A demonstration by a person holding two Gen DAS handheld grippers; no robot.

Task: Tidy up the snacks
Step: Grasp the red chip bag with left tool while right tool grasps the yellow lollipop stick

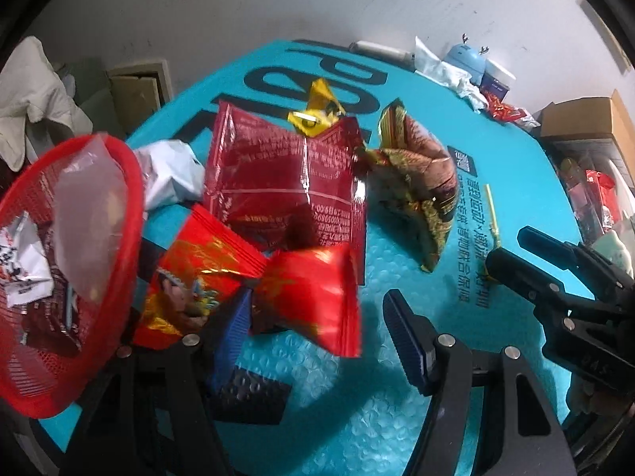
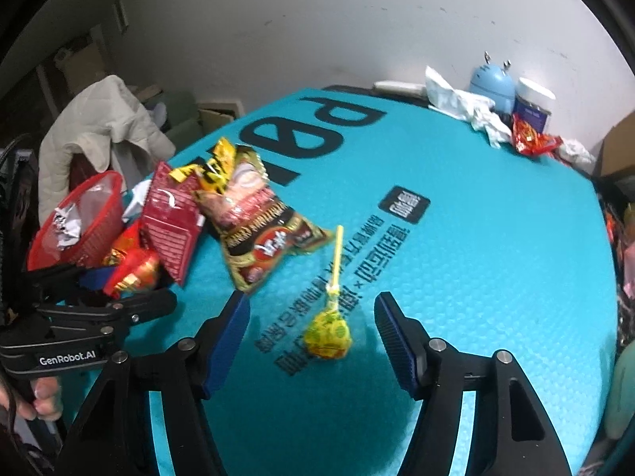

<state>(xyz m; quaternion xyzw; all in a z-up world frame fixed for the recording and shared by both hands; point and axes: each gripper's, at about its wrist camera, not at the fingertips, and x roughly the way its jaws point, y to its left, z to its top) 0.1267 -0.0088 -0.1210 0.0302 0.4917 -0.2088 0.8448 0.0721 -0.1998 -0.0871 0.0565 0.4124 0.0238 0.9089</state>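
The red mesh basket (image 1: 75,214), left of the left gripper (image 1: 313,341), already holds several packets. Ahead of its half-open, empty jaws lie red snack bags (image 1: 285,182). A yellow lollipop (image 2: 327,333) sits between the right gripper's (image 2: 311,337) parted, untouching jaws.

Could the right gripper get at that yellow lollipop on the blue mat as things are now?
Probably yes. The lollipop lies alone on the mat, between the open fingers of the right gripper, untouched. The nearest snack bag lies off to one side, clear of the candy head.
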